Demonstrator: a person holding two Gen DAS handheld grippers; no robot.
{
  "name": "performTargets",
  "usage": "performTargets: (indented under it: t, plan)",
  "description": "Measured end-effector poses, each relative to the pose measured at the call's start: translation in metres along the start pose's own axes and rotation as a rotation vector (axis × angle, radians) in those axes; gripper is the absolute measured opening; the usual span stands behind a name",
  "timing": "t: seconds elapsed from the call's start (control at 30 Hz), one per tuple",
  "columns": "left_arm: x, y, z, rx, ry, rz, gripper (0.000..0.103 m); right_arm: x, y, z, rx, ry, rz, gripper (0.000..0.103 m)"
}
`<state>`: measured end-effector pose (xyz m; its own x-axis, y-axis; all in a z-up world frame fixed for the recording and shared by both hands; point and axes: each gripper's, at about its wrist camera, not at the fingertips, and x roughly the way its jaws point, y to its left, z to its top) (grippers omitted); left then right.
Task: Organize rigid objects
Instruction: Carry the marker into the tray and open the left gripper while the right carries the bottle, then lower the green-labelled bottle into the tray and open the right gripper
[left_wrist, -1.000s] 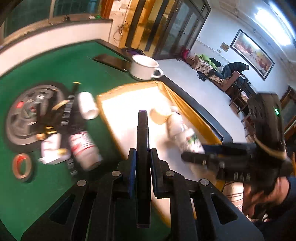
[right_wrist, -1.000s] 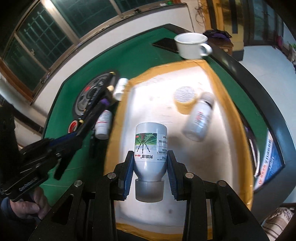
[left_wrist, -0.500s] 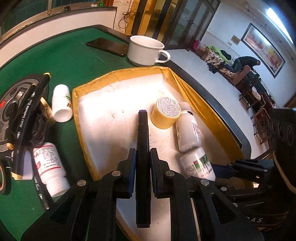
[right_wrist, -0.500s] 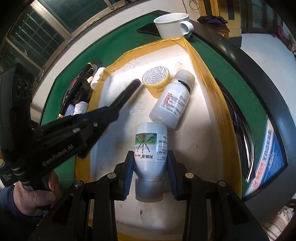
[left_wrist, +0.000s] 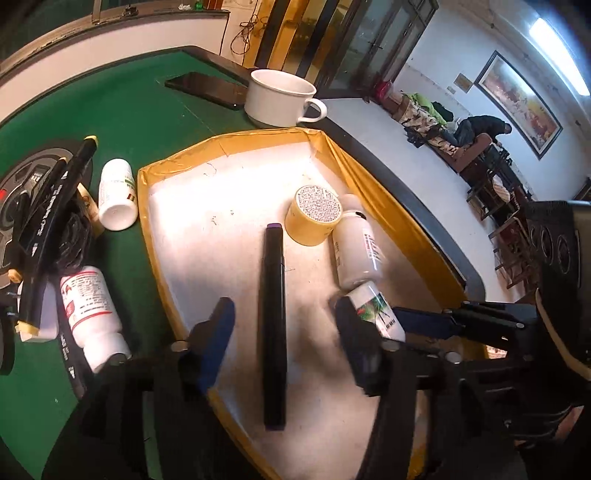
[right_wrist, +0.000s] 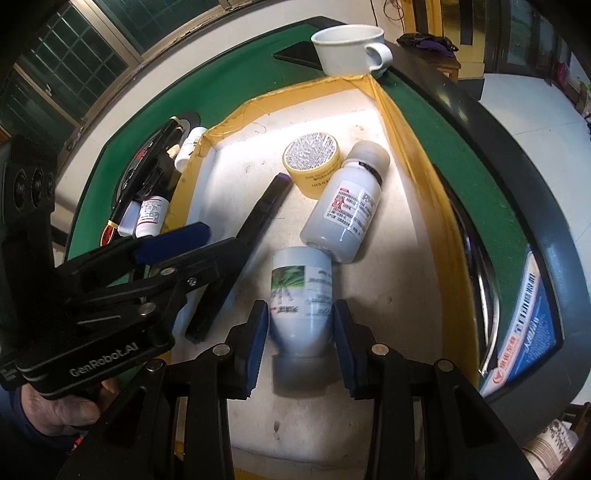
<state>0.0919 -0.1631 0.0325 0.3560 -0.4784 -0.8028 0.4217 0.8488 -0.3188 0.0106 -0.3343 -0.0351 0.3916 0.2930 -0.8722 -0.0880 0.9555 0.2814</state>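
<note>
Jaws of both grippers stand released; only the left view shows the sofa (left_wrist: 454, 146) beyond the tray (left_wrist: 373, 184).

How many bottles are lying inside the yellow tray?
2: the red-label bottle beside the yellow jar, and the green-label bottle between the right gripper fingers. Other bottles lie outside.

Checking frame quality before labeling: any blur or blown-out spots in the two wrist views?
Left wrist: tray floor washed out by glare; gripper fingers smeared by motion; marker sharp. Right wrist: the bottle between the open jaws has a blurred label; the other bottle and the yellow tub stay sharp.
</note>
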Motion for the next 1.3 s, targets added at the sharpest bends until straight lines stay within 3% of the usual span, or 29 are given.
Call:
performTargets:
  t: [0.2,0.37,0.87,1.1,1.3]
  plan:
    - [-0.035,0.009,-0.005,-0.011,-0.045,-0.031,0.057,-0.03,0.004,-0.003,0.013,-0.11,-0.044,0.034]
    - [-0.078,0.035,-0.015,-0.042,-0.123,0.009,0.057,-0.054,0.024,-0.005,-0.007,-0.199,0.006,0.034]
    - [-0.14,0.136,-0.081,-0.199,-0.121,0.14,0.057,-0.014,0.126,-0.021,-0.1,-0.148,0.151,0.034]
    - [-0.124,0.188,-0.077,-0.256,-0.055,0.221,0.062,0.001,0.156,-0.029,-0.147,-0.119,0.177,0.034]
    - [-0.094,0.193,-0.057,-0.214,0.006,0.246,0.062,-0.006,0.148,-0.038,-0.152,-0.11,0.164,0.035]
